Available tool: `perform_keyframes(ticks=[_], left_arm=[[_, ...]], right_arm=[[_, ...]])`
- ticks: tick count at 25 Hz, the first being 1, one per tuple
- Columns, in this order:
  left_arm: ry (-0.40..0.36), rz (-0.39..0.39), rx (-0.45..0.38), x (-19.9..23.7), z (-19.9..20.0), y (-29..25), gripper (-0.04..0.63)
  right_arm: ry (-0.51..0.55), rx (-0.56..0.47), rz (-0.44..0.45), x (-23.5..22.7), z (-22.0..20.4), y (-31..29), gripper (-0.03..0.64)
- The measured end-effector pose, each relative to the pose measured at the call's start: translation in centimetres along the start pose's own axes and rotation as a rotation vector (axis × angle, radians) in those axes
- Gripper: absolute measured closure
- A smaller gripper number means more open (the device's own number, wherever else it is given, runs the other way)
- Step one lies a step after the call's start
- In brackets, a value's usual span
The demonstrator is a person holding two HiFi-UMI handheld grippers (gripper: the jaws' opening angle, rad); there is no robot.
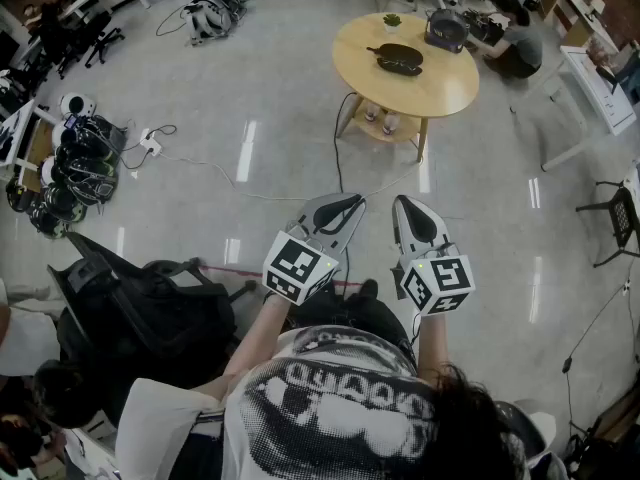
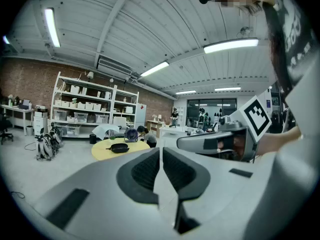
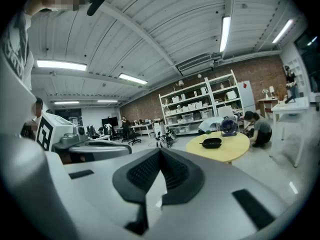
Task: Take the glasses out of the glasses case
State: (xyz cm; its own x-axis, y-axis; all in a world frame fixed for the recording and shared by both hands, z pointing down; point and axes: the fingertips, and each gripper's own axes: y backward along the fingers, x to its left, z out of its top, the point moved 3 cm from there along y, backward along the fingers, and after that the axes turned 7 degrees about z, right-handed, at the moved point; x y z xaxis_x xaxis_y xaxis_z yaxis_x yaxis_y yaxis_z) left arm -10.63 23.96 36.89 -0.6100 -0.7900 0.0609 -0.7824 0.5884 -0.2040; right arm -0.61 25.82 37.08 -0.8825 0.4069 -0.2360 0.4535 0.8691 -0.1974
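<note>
Our left gripper [image 1: 345, 208] and right gripper [image 1: 408, 213] ride closed and empty, since the glasses case [image 1: 400, 60] lies well apart on the round worktop [image 1: 445, 90], upper centre of frame.

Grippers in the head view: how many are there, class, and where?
2. The left gripper is at lower centre, the right gripper close beside it; both have shut jaws and point toward the round table.

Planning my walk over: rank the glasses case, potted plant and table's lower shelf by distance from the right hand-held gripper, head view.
1. Lower shelf, under the tabletop, near side.
2. Glasses case, tabletop centre.
3. Potted plant, tabletop's far edge.
</note>
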Motion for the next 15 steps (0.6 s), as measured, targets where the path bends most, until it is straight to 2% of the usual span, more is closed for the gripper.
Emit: perform_keyframes(ticks=[11, 15], left_arm=[[-0.016, 0.041, 0.004, -2.3, 0.9, -4.6, 0.568], [0.009, 0.055, -0.013, -3.5, 1.3, -6.3, 0.568]], right_arm=[[0.044, 0.004, 0.032, -5.5, 0.9, 1.5, 0.621], [0.056, 0.010, 0.053, -7.5, 0.9, 2.4, 0.621]])
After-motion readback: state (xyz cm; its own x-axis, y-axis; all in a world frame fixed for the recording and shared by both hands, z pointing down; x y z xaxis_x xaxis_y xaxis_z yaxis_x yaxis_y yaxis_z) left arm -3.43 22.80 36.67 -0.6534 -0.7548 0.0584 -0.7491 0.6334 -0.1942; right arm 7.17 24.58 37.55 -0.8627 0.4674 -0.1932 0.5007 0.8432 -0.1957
